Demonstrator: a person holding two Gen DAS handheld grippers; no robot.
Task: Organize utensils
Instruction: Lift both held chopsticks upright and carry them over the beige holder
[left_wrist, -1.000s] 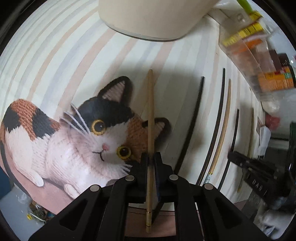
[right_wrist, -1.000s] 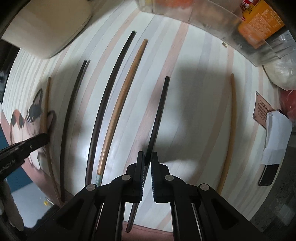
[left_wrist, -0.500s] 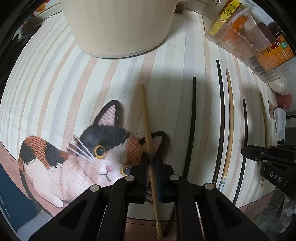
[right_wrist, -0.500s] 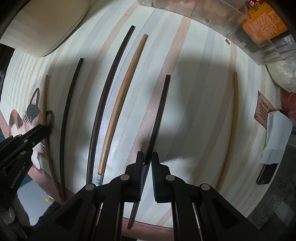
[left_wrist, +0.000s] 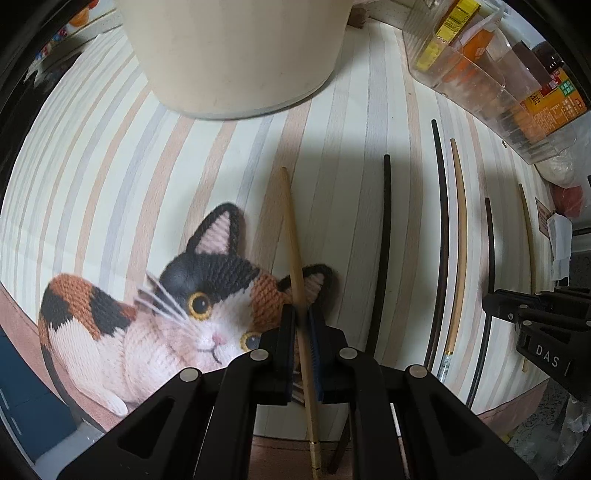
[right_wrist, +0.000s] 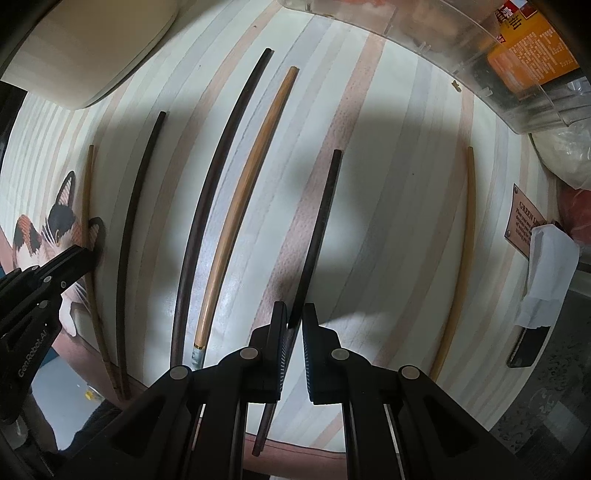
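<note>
Several chopsticks lie side by side on a striped mat with a cat picture. My left gripper (left_wrist: 302, 314) is shut on a light wooden chopstick (left_wrist: 291, 229) whose tip points toward a cream container (left_wrist: 236, 55). My right gripper (right_wrist: 294, 312) is closed around a dark chopstick (right_wrist: 321, 221), which runs between its fingers; a small gap shows beside the stick. Between the two lie a dark chopstick (right_wrist: 136, 221), a long dark one (right_wrist: 218, 166) and a tan one (right_wrist: 251, 177). Another light one (right_wrist: 467, 229) lies at the far right.
A clear plastic bin (left_wrist: 498, 74) with packets stands at the back right. A small plaque (right_wrist: 522, 225), white tissue (right_wrist: 546, 277) and a dark phone (right_wrist: 526, 347) sit off the mat's right edge. The mat's front edge (right_wrist: 332, 446) is near my grippers.
My left gripper has drawn back and lifted with the light chopstick; the cream container now shows larger ahead. My right gripper has shifted slightly along the dark chopstick.
</note>
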